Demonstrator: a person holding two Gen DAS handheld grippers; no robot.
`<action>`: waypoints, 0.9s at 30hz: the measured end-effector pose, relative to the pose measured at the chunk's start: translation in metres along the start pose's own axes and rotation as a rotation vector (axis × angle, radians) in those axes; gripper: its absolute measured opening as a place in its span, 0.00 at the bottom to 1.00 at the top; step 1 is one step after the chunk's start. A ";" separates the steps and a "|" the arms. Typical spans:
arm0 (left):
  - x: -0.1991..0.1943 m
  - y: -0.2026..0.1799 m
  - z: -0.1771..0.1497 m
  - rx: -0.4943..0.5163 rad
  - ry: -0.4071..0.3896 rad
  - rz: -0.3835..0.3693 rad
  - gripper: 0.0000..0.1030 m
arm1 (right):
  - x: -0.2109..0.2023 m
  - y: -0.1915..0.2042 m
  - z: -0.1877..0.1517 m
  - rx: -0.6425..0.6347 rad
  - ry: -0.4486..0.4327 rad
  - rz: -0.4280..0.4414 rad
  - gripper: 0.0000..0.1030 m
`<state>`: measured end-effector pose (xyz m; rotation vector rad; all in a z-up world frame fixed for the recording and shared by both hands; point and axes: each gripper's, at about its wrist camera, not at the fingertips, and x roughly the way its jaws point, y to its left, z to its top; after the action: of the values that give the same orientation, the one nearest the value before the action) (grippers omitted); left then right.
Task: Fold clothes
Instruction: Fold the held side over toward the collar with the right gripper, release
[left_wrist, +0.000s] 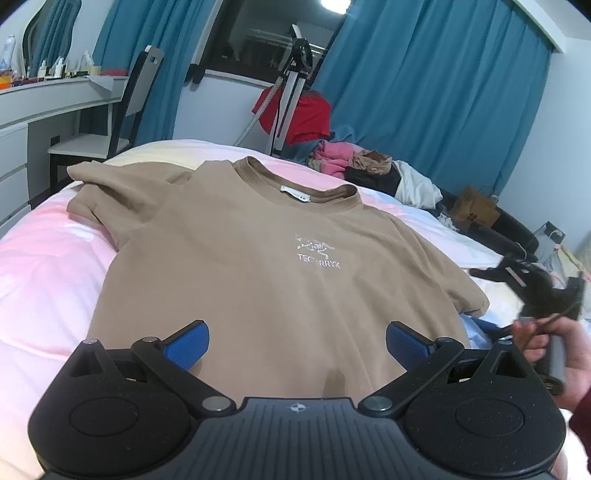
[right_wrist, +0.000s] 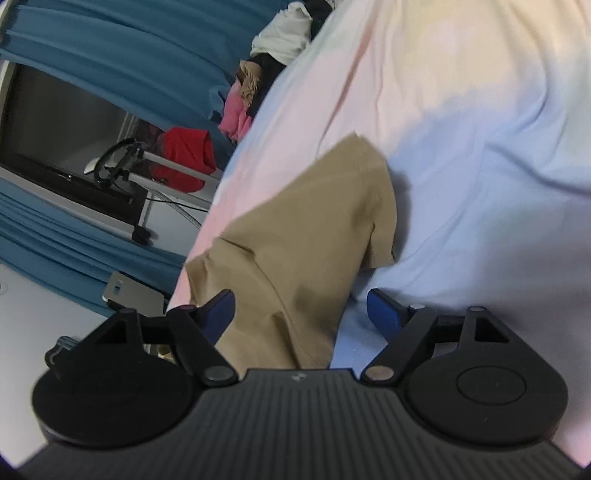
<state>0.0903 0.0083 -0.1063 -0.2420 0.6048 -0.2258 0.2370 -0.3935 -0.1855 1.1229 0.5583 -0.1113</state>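
A tan T-shirt (left_wrist: 258, 266) with a white chest logo lies face up and spread out on the bed, collar at the far end, left sleeve bunched. My left gripper (left_wrist: 297, 343) is open and empty, just above the shirt's lower hem. My right gripper (right_wrist: 301, 312) is open, its blue pads on either side of the shirt's right sleeve (right_wrist: 314, 221), not closed on it. The right gripper also shows blurred in the left wrist view (left_wrist: 532, 291), beside the sleeve.
The bed has a pink and pale blue sheet (left_wrist: 48, 273). A pile of clothes (left_wrist: 354, 166) lies at the bed's far right corner. A stand with a red garment (left_wrist: 295, 114), a chair (left_wrist: 122, 110) and a desk (left_wrist: 44, 99) stand beyond.
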 end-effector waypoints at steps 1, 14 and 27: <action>0.001 0.000 0.000 0.004 0.003 0.001 1.00 | 0.003 -0.001 0.001 0.003 -0.026 0.009 0.79; 0.020 0.007 -0.003 -0.029 0.034 -0.007 1.00 | 0.060 0.001 0.022 -0.129 -0.254 0.018 0.68; 0.003 0.018 0.019 -0.052 -0.021 0.046 1.00 | 0.032 0.092 0.031 -0.534 -0.404 -0.203 0.10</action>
<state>0.1058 0.0275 -0.0979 -0.2803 0.5951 -0.1626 0.3087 -0.3740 -0.1148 0.5003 0.3082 -0.3362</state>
